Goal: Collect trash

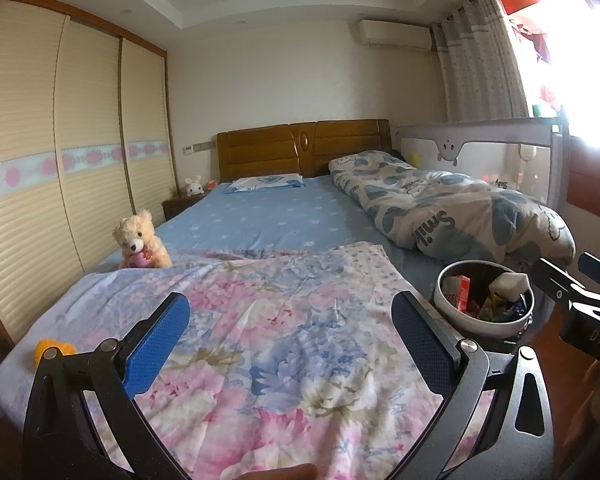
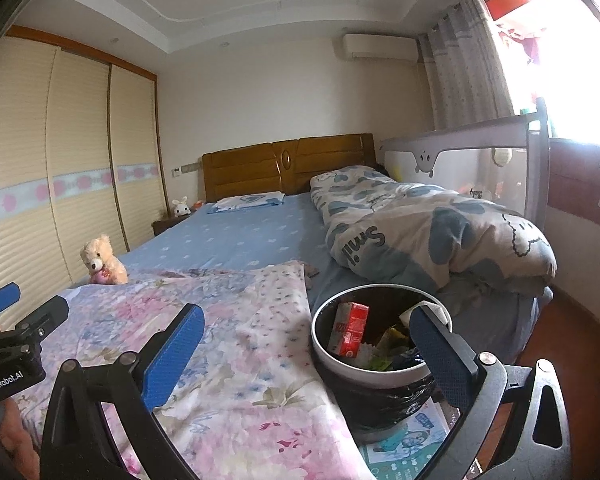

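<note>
Both sets of jaws wide, empty. Left gripper over floral blanket; orange scrap lies on blanket, off its left jaw (nearer arm: left). Bin with trash sits at bed foot, under right gripper.

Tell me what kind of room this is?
A bedroom in a home, most likely. A large bed with a wooden headboard fills the view, sliding wardrobe doors line the wall, and a teddy bear sits on the bed. A trash bin stands at the foot.
</note>
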A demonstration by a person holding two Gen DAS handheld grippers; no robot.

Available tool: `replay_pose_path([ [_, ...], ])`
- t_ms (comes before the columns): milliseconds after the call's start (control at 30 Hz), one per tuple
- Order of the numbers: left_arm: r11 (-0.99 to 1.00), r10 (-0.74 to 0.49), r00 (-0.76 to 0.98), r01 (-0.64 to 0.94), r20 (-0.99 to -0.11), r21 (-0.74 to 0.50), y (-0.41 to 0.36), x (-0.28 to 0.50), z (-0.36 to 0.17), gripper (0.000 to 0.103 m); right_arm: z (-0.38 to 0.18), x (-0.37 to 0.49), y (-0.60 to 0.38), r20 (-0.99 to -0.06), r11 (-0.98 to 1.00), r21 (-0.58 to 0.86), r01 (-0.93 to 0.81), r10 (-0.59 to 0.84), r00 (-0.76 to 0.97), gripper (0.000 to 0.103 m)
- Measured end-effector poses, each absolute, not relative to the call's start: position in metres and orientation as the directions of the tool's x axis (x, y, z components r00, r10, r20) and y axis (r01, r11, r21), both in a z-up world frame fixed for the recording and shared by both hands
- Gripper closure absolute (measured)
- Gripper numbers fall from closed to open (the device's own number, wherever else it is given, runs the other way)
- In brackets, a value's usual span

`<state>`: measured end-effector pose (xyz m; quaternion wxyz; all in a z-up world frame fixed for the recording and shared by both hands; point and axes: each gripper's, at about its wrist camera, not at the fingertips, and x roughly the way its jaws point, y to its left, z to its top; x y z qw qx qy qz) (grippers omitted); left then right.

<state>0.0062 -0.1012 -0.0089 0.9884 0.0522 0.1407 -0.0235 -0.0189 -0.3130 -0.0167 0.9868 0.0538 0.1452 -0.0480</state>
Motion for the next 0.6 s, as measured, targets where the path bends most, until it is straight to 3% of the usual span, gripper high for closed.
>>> replay_pose_path([
  [600, 0.994, -0.055, 0.952, 0.080, -0.302, 0.072, -0.0983, 0.0096, -0.0089, 0.000, -0.0158, -0.0183, -0.3126, -0.294, 0.989, 0.111, 0.101, -0.064, 0.954, 0.000],
])
